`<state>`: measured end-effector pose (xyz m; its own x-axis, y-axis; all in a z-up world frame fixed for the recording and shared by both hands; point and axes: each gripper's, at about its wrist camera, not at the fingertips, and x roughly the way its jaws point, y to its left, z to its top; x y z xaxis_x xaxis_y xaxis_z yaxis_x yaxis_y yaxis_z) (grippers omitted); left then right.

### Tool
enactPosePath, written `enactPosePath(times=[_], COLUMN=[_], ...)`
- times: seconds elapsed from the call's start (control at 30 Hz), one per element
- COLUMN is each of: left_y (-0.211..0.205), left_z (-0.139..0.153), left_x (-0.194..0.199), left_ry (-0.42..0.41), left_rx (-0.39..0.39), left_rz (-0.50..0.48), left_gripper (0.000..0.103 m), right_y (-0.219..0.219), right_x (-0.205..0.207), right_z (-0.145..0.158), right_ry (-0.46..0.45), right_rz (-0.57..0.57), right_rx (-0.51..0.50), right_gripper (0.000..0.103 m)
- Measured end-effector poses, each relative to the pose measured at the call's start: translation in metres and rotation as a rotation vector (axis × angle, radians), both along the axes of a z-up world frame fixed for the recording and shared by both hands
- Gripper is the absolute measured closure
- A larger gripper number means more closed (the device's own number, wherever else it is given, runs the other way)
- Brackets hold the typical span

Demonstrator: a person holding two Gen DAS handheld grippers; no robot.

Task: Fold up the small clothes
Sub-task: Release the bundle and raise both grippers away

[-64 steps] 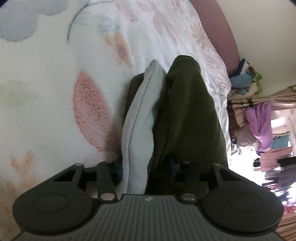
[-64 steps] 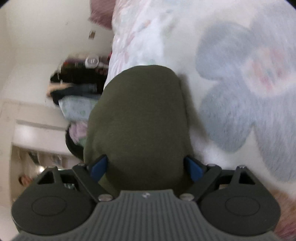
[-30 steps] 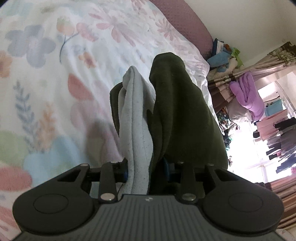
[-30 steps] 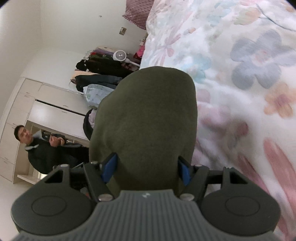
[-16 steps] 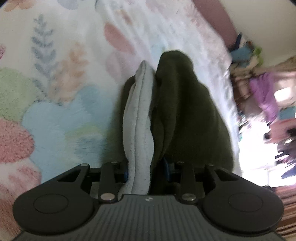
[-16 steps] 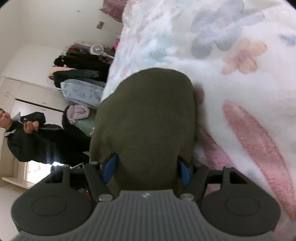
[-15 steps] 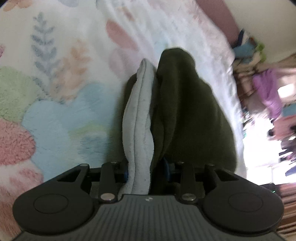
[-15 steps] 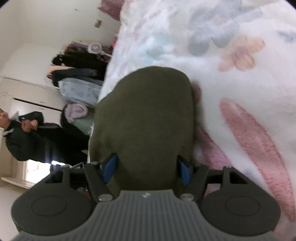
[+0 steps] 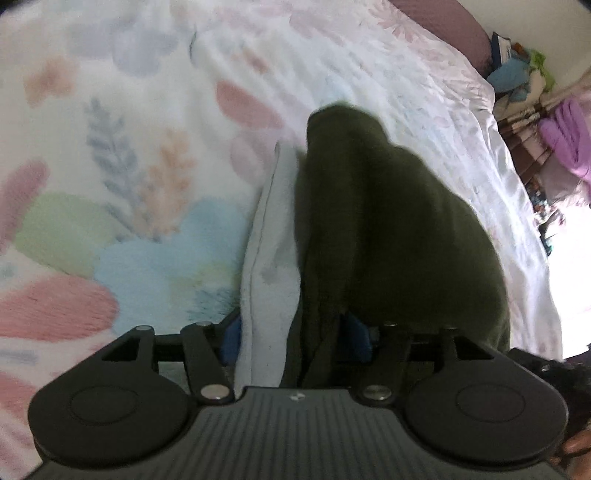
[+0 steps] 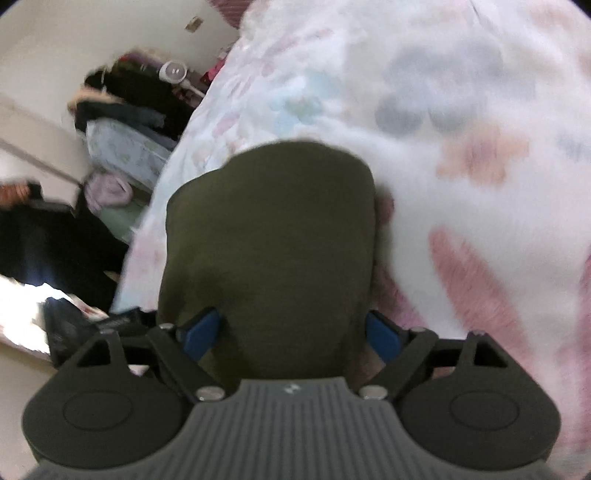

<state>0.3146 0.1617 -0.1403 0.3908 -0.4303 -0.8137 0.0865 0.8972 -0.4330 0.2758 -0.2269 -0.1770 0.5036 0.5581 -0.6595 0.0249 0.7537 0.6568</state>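
L gripper (image 9: 295,338) pinches the olive garment (image 9: 388,229) w/ its pale grey lining (image 9: 271,266) bunched btwn the blue pads. R gripper (image 10: 291,328) clamps another part of it, jaws set wider; cloth drapes fwd over both, above the floral blanket (image 9: 122,177). Blurry, so folds unclear.

Bedding: I see a fluffy white floral blanket (image 9: 122,192) with pink, blue and green shapes spread across the bed.
Pillow: a mauve pillow (image 9: 443,22) lies at the far end.
Right-hand corner: I make out a purple cloth (image 9: 565,136) hanging beside a blue-green heap (image 9: 517,77).
Left-hand side: dark piled clothes (image 10: 129,96), a small white fan (image 10: 175,70), all blurred.
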Motion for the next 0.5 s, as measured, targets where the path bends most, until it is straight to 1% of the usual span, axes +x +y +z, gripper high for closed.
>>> enactPosePath(times=[0.07, 0.13, 0.23, 0.3, 0.37, 0.4, 0.43, 0.5], left_y=[-0.002, -0.006, -0.013, -0.019, -0.030, -0.034, -0.038, -0.052], left_z=[0.026, 0.060, 0.110, 0.142, 0.169, 0.180, 0.190, 0.204], left_x=[-0.013, -0.032, -0.066, -0.093, -0.118, -0.133, -0.149, -0.170], left_ry=[-0.077, -0.213, -0.410, -0.538, -0.644, -0.693, -0.742, -0.799], left_rx=[0.073, 0.153, 0.255, 0.305, 0.337, 0.348, 0.360, 0.380], left_rz=[-0.007, -0.033, -0.041, -0.053, -0.068, -0.074, -0.071, -0.044], left_gripper=[0.033, 0.033, 0.032, 0.028, 0.013, 0.009, 0.008, 0.007], right_y=[0.005, 0.009, 0.019, 0.030, 0.039, 0.044, 0.048, 0.054], right_x=[-0.008, -0.019, -0.039, -0.057, -0.081, -0.094, -0.108, -0.138], right_z=[0.030, 0.062, 0.107, 0.138, 0.168, 0.180, 0.192, 0.211], right_ry=[-0.075, -0.149, -0.264, -0.350, -0.452, -0.496, -0.539, -0.612], right_rz=[0.030, 0.056, 0.094, 0.103, 0.097, 0.094, 0.091, 0.072], right_rx=[-0.096, -0.195, -0.326, -0.420, -0.511, -0.544, -0.571, -0.599], right_gripper=[0.021, 0.021, 0.021, 0.021, 0.021, 0.021, 0.021, 0.021])
